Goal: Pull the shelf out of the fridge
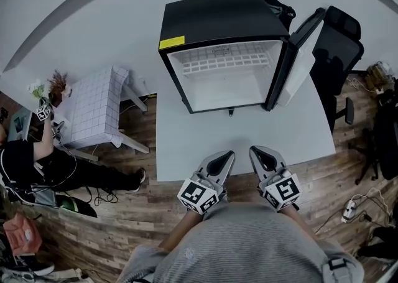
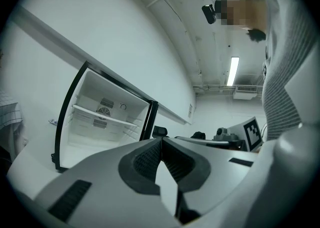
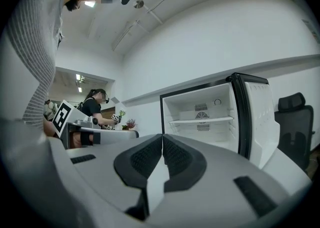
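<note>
Left grey two-jaw gripper [image 1: 227,154] and right grey two-jaw gripper [image 1: 256,150] hover empty, jaws together, at the white table [image 1: 180,151] near edge, well short of the white wire shelf [image 1: 224,63] seated high inside the door-open black mini fridge [image 1: 217,17]; presumably a pre-reach posture.

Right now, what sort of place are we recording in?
Probably an office or lab room set up for recording, not a kitchen: the small fridge stands door open on a white table, an office chair sits beside it, and cables trail over the wood floor.
</note>
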The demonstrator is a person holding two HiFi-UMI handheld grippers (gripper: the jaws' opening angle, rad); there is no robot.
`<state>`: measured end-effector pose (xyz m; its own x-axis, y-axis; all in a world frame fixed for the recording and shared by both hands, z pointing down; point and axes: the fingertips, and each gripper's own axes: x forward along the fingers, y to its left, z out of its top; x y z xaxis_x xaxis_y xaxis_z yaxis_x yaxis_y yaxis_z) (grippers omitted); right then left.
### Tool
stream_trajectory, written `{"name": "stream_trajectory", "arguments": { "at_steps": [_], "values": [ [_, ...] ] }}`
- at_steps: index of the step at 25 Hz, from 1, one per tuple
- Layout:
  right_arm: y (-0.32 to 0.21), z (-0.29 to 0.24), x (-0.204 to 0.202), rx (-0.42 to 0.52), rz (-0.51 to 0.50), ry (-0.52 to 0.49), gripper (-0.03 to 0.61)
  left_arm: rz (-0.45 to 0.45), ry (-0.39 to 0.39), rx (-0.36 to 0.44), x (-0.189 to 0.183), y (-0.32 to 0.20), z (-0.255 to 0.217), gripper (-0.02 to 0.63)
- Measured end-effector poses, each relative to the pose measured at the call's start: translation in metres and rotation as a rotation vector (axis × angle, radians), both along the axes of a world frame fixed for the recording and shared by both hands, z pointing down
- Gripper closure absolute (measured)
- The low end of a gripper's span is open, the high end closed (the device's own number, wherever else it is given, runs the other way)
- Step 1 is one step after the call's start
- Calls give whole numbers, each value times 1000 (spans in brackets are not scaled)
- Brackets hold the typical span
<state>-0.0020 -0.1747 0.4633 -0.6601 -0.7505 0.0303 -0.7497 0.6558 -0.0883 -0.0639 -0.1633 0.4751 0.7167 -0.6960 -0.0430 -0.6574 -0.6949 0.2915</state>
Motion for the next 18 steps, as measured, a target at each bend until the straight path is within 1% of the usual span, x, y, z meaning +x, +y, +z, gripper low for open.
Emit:
{"name": "stream_trajectory", "arguments": {
  "at_steps": [4, 9, 12, 18],
  "values": [
    [-17, -3, -17, 8, 14, 3, 565, 6, 4, 3, -18, -19, -2, 601],
    [-34, -7, -26, 19, 51, 5, 565, 43, 5, 0, -27, -31, -2, 601],
    [-40, -6, -28, 23, 63, 21, 565, 50, 9, -10, -30, -39, 1, 601],
    [-56, -8, -19, 28, 37, 35, 565, 31, 24, -4, -22, -60, -2, 601]
  ]
}}
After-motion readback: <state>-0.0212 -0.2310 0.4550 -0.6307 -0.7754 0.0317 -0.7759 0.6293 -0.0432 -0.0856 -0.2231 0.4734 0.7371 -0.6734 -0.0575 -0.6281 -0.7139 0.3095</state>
